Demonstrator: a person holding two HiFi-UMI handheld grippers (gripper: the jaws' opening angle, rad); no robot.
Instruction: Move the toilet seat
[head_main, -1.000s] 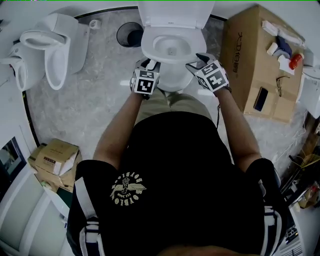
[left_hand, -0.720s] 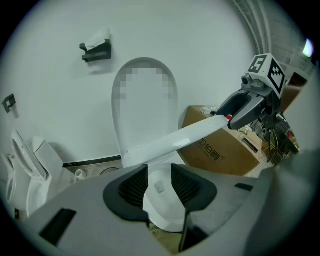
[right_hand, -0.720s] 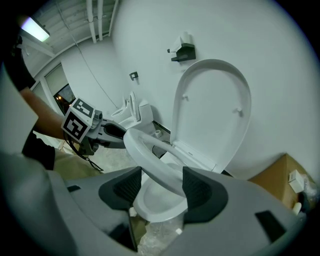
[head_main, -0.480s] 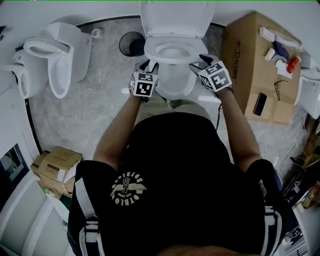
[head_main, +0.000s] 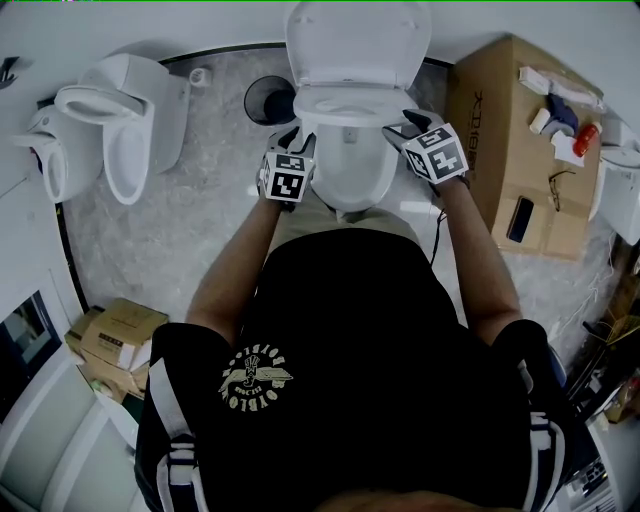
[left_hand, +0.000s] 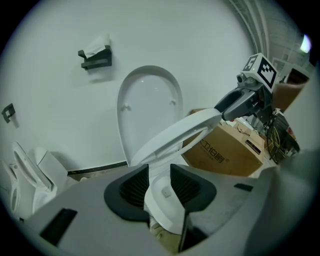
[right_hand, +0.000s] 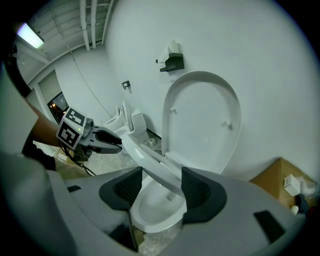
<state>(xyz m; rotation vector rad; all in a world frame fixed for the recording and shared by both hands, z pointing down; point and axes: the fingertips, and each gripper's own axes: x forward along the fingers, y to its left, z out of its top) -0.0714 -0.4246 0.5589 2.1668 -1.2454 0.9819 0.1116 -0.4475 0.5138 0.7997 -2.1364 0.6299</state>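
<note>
A white toilet stands against the wall with its lid (head_main: 358, 40) upright. The toilet seat (head_main: 345, 105) is tilted up off the bowl (head_main: 350, 170). My left gripper (head_main: 300, 130) is at the seat's left side and my right gripper (head_main: 402, 122) at its right side. In the left gripper view the seat (left_hand: 175, 137) rises from my left gripper (left_hand: 160, 179), whose jaws have just been closing on its rim. The right gripper (left_hand: 222, 111) clamps the far side. In the right gripper view the seat (right_hand: 150, 162) runs between the jaws of my right gripper (right_hand: 160, 187), and the left gripper (right_hand: 116, 142) grips its other edge.
A second white toilet (head_main: 100, 120) stands to the left, with a black bin (head_main: 268, 98) between the two toilets. A large cardboard box (head_main: 510, 130) with small items on top stands close on the right. Small boxes (head_main: 110, 330) lie at lower left. A paper holder (left_hand: 95, 56) hangs on the wall.
The seat has swung up from lying flat on the bowl to a tilt. Both grippers have moved up and toward the wall with it.
</note>
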